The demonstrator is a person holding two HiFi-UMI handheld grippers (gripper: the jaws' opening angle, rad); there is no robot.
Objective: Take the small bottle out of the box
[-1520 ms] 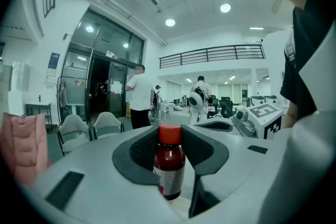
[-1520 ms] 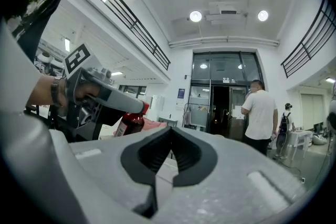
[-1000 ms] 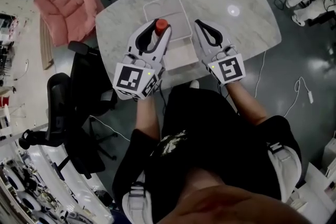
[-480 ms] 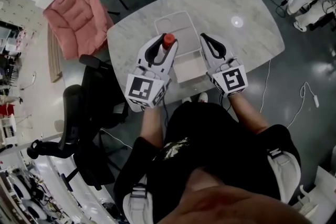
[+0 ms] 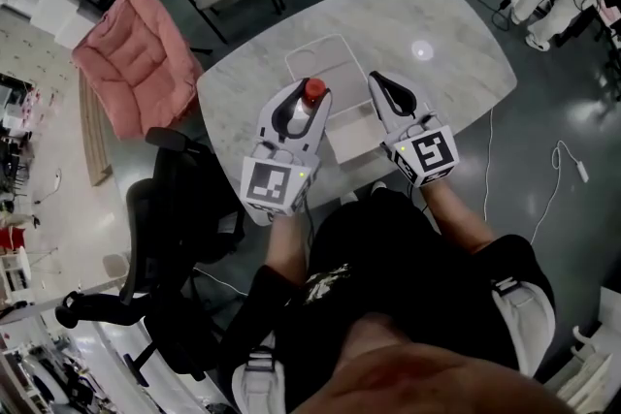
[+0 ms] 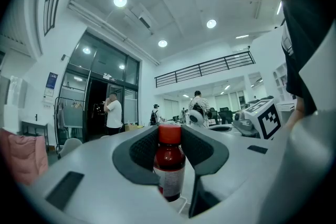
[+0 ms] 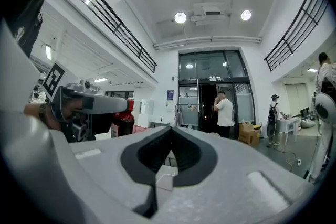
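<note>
Care matters: the small bottle point(image 6: 169, 168) looks light, hard and smooth, maybe glass, so it may slip. Your left gripper point(image 5: 312, 90) squeezes its middle, below the red cap point(image 6: 169, 134), up beside the box point(image 5: 351, 135). Your right gripper point(image 7: 170, 129) is closed, holding nothing.

No legible text, small bottle point(image 6: 169, 162) label too blurred
</note>
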